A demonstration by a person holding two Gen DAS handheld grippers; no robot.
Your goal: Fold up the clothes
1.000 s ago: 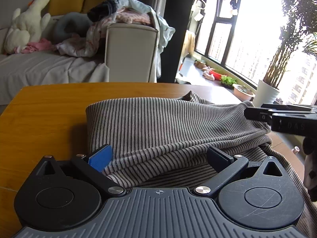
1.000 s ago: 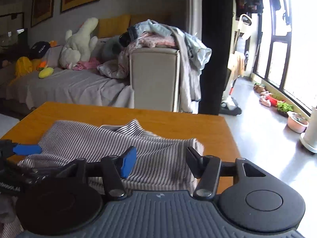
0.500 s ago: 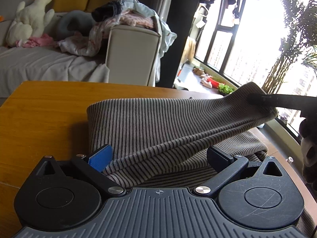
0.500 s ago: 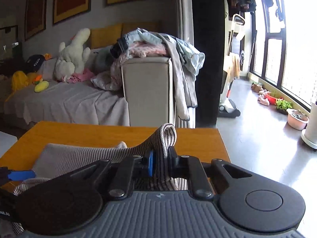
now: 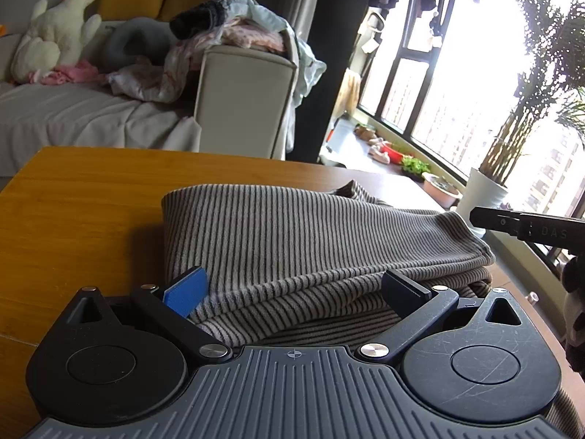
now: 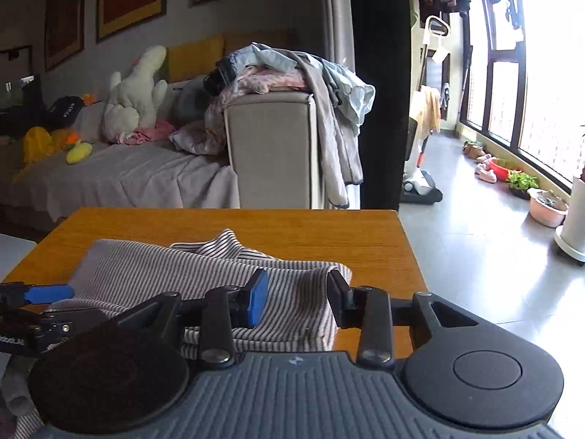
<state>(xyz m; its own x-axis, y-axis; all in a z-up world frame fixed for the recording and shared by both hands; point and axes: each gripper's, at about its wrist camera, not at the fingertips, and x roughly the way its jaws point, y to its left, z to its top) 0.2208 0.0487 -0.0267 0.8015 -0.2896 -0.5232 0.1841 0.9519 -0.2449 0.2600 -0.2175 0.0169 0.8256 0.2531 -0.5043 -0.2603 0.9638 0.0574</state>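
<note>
A grey striped garment (image 5: 292,241) lies folded in layers on the wooden table (image 5: 80,197). It also shows in the right wrist view (image 6: 204,274). My left gripper (image 5: 292,289) is open, its fingers spread wide over the garment's near edge. My right gripper (image 6: 298,300) is open, its jaws either side of the garment's right folded end without holding it. The right gripper shows side-on in the left wrist view (image 5: 526,225), just beyond the garment's right end. The left gripper shows at the left edge of the right wrist view (image 6: 36,294).
The table's right edge (image 6: 409,248) drops to a tiled floor. Behind the table stands a sofa (image 6: 128,175) with a plush toy (image 6: 135,91) and a pile of clothes (image 6: 278,69) on its armrest. Potted plants (image 5: 490,190) stand by the window.
My right gripper, which was shut on the garment's end and lifting it, has lowered it, opened and let go. The fabric has settled flat. The left gripper has stayed open in place.
</note>
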